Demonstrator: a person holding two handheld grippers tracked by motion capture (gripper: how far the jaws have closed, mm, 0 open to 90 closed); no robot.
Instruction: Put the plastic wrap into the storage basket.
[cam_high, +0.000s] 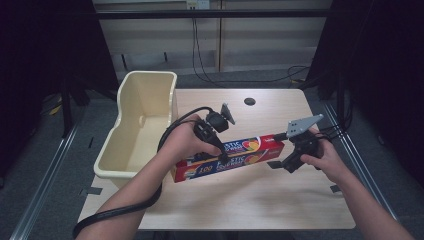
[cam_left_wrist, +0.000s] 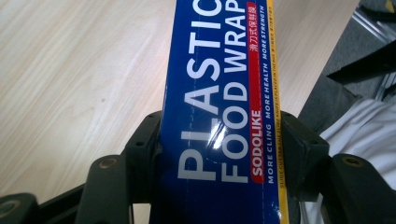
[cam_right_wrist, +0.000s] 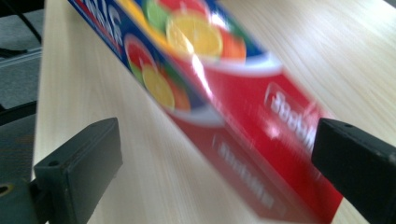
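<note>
**Left gripper clamps the wrap box; right gripper waits spread at its far end**

The left gripper (cam_high: 220, 150) is pinching the long blue-and-red cardboard box of plastic food wrap (cam_high: 235, 154) across its narrow width, near the box's middle; in the left gripper view the two black jaws press flat on the box's two long sides (cam_left_wrist: 219, 140). The right gripper (cam_high: 280, 162) stands spread, holding nothing; in the right gripper view the red end of the box (cam_right_wrist: 261, 154) lies between its jaws, touching neither.

Largest first: the pale wooden bench (cam_high: 260, 200) carries everything; the cream plastic tub (cam_high: 145, 120) stands at its left edge, just beside the left hand (cam_high: 182, 142); the box lies on or just above the bench, which I cannot tell, between the two hands.

The box's long axis runs left to right, tilted slightly away at the right; its blue end points toward the tub. The left gripper is the nearer to the tub, so any move there probably falls to it.
</note>
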